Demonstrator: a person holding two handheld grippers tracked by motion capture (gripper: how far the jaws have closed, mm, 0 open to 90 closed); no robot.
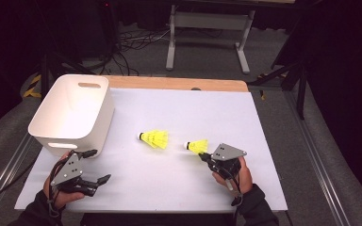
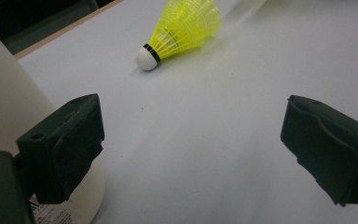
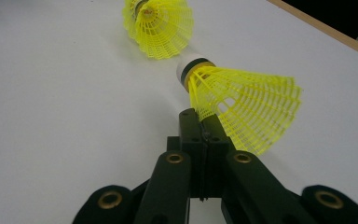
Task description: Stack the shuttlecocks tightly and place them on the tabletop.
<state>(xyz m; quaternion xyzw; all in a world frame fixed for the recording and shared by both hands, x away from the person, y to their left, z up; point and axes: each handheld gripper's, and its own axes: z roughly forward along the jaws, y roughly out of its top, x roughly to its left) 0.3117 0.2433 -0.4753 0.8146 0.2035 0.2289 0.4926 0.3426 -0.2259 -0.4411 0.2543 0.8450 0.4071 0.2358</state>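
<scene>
We have the right gripper (image 1: 203, 157) clamped on the skirt edge of the near shuttlecock (image 1: 197, 146), at about four o'clock on the table, so the pick is under way. Our left gripper (image 1: 94, 167) waits wide open and empty by the white bin (image 1: 52, 115). Next, we judge, comes a lift toward ten o'clock into the bin; the second shuttlecock (image 1: 154, 138) lies mid-table.
</scene>
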